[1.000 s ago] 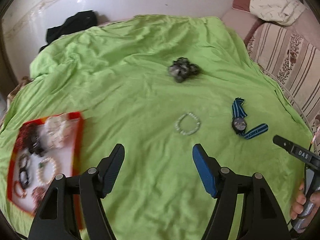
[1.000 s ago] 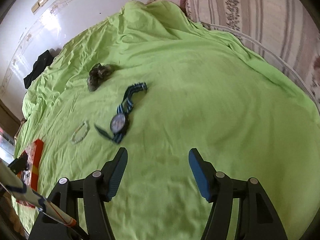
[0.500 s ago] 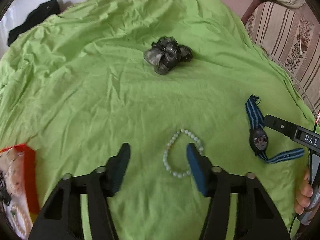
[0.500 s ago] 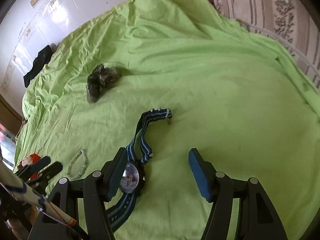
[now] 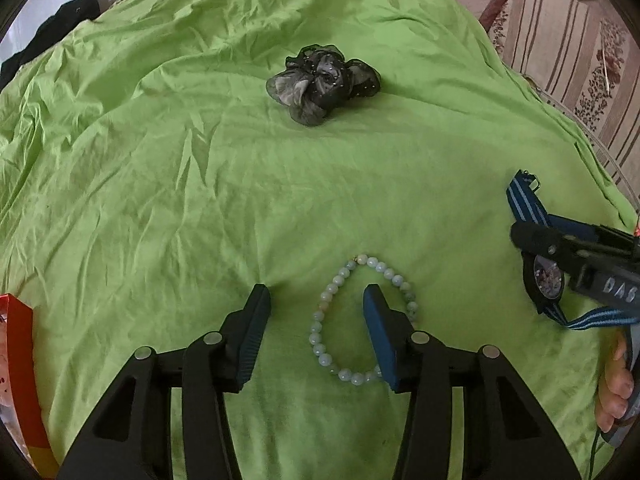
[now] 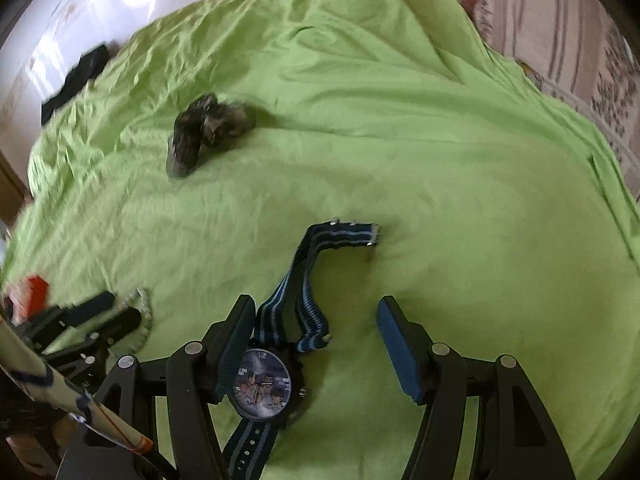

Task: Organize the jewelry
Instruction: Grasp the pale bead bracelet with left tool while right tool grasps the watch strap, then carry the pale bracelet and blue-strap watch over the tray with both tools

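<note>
Green bedsheet (image 5: 200,200) fills both views. Our left gripper (image 5: 316,300) is spread open, its right finger inside the pale bead bracelet (image 5: 362,316). Our right gripper (image 6: 316,316) gapes wide over the striped-strap watch (image 6: 262,388) — only its own camera shows the dial clearly. Beyond lies a dark scrunchie (image 5: 320,84); the red tray (image 5: 20,360) shows best on the left.

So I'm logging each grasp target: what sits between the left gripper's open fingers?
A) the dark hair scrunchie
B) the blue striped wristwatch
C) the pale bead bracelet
C: the left gripper is open, with one side of the pale bead bracelet between its fingers; the scrunchie lies farther off and the wristwatch is at the right gripper.
</note>
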`<state>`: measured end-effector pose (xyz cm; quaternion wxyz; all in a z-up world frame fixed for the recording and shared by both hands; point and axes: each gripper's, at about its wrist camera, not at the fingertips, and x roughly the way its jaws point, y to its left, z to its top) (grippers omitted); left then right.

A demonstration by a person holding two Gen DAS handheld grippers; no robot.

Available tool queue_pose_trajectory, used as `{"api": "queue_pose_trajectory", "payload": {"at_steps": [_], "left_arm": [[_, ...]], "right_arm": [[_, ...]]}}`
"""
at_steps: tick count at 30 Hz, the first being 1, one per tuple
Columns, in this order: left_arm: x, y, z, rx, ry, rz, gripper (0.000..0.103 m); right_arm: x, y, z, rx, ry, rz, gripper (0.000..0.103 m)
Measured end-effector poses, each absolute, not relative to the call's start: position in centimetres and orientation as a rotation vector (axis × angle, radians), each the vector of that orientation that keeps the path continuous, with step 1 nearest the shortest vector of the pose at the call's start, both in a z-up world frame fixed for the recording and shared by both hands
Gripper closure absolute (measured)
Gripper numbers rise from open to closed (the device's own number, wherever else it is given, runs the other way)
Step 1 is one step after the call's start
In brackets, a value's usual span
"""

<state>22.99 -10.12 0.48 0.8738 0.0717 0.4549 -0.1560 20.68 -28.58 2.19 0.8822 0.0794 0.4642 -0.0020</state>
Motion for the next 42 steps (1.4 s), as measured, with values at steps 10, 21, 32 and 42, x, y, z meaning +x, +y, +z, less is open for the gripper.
{"api": "queue_pose_trajectory", "payload": {"at_steps": [10,21,32,42], "left_arm": [[21.8,-11.6,0.9,0.193,0.968,-0.352,0.098],[18.3,-11.0,3.8,0.170,0.914,-0.358,0.098],[15.0,-9.2,7.1,0.085,0.879,-0.361,0.098],[10.2,-6.8,10.2,0.067,0.825,-0.331,0.098]], "right_arm": [[20.3,-27.9,2.2,0.137,0.953,0.032,0.064],[19.1,-29.7,3.7,0.330,0.916,0.123,0.094],[17.5,-29.0,5.7,0.356,0.880,0.164,0.096],[15.2,-27.6,7.6,0.346,0.849,0.187,0.096]]}}
